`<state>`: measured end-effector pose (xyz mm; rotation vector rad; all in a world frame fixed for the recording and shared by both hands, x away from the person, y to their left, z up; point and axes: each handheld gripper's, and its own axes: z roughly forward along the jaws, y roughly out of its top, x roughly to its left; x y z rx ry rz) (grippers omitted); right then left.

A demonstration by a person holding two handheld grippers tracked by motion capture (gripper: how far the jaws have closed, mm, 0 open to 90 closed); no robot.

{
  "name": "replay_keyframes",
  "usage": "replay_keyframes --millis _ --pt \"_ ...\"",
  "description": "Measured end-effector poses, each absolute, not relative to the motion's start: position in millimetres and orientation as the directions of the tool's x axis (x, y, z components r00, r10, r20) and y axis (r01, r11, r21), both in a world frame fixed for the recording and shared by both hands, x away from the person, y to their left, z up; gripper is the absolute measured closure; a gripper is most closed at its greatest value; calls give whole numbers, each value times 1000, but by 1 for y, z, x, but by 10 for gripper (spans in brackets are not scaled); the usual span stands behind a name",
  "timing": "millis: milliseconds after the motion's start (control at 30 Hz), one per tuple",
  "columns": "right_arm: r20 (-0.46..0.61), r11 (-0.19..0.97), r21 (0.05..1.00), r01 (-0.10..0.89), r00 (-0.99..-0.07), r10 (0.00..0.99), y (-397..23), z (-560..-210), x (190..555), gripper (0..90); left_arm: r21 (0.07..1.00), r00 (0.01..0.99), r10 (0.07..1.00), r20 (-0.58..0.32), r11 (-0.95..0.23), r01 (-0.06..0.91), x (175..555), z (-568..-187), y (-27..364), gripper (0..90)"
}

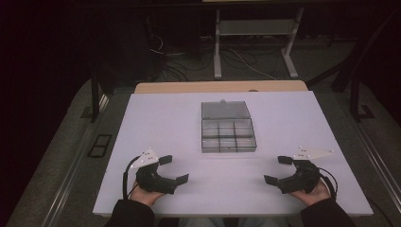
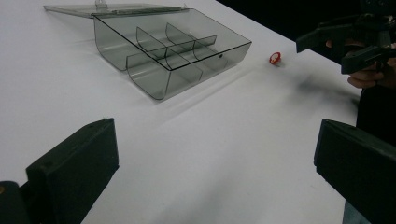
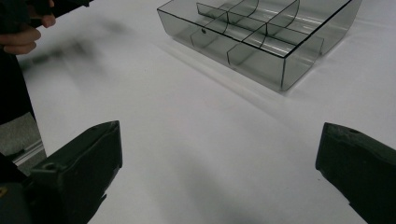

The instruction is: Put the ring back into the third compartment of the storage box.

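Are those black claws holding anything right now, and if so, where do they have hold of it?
Nothing is held. The left claw and right claw are both open over the table, short of the clear box.

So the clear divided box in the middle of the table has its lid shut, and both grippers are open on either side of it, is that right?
Not quite. The clear divided box has its lid open, folded back flat on the table behind it; the left gripper view shows this plainly. The rest holds: the left gripper and right gripper are both open, one to each side.

A clear grey divided box (image 1: 229, 135) lies mid-table, empty, its lid (image 1: 225, 109) folded open flat behind.
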<state>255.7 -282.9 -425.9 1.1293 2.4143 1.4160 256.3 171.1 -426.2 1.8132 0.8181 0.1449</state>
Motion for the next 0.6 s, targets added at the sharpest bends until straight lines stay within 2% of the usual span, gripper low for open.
replay_keyframes --millis 600 --pt "243 311 781 542 -722 648 -282 -425 256 0 871 757 590 -279 -176 458 256 -426 171 0"
